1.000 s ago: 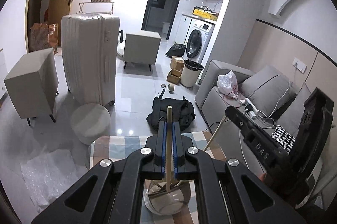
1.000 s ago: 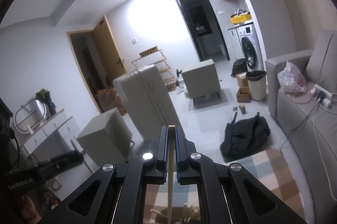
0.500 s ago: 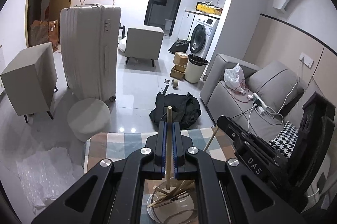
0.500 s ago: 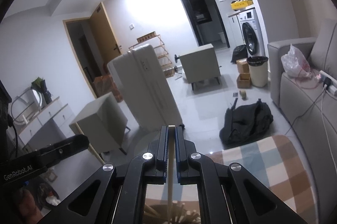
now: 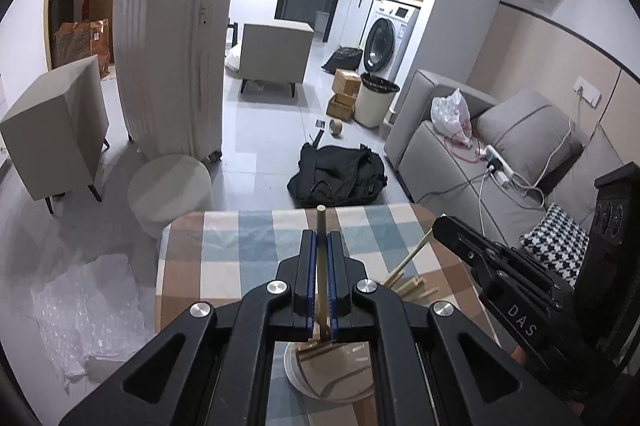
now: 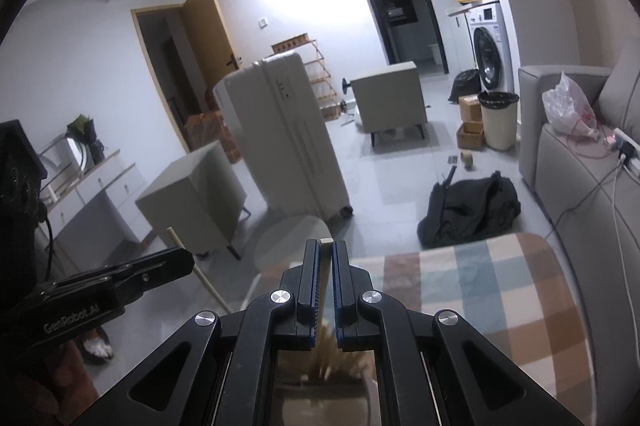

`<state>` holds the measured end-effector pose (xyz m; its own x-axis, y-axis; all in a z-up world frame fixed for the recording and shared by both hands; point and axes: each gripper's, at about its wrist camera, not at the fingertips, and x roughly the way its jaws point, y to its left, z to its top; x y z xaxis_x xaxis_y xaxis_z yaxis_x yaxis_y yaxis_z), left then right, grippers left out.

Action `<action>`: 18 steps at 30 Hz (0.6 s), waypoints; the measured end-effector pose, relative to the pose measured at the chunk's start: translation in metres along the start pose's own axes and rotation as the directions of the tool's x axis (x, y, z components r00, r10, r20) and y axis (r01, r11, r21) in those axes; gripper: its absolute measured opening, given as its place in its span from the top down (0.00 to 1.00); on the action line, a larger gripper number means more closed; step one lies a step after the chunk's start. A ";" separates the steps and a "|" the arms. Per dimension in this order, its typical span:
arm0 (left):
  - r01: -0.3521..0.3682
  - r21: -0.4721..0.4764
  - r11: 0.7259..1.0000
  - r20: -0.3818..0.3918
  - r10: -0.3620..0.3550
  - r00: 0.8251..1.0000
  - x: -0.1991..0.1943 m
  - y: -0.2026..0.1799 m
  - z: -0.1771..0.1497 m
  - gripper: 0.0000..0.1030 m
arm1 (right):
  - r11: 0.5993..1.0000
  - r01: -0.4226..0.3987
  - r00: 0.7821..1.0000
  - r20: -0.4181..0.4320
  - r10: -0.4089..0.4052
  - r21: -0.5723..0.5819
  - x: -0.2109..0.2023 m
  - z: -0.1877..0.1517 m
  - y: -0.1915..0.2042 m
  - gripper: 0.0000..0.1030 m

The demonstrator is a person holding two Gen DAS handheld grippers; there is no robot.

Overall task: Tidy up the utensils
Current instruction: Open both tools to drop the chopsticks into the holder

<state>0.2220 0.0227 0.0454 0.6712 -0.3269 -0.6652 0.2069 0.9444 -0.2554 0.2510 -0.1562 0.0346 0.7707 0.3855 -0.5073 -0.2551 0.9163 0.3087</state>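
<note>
With each tongs, left and right, clamped on 1 chopstick above the holder cup, insertion is underway; next, release inside it.

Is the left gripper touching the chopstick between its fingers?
Touching. The left wrist view shows the left gripper shut on the chopstick, both blue pads pressed flat against its sides, with no gap.

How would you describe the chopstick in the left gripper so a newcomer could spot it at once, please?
Find the checked tablecloth and the round holder on it. Above the holder, one chopstick stands nearly upright, clamped in the left gripper. The others lean loose in the holder.
</note>
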 end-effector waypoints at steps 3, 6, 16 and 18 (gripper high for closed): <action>0.000 0.015 1.000 -0.037 0.000 0.999 0.005 -0.003 -0.005 0.99 | 1.000 -0.009 0.999 -0.037 0.009 -0.008 0.002 -0.008 0.000 0.95; 0.016 0.013 1.000 -0.094 -0.015 0.995 0.012 -0.004 -0.013 0.99 | 1.000 -0.018 0.996 -0.083 0.017 -0.019 0.003 -0.016 0.001 0.92; -0.012 -0.036 0.999 -0.189 0.005 0.982 -0.005 -0.001 -0.028 0.70 | 1.000 -0.001 0.995 -0.097 0.003 0.016 -0.040 -0.039 -0.009 0.74; -0.025 -0.057 0.998 -0.160 0.016 0.987 -0.021 -0.002 -0.029 0.62 | 0.999 0.013 0.996 -0.092 -0.010 0.035 -0.055 -0.043 -0.013 0.66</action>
<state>0.1871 0.0265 0.0391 0.5518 -0.3132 -0.7729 0.1487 0.9489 -0.2783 0.1867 -0.1843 0.0240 0.7164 0.3849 -0.5818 -0.2247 0.9169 0.3299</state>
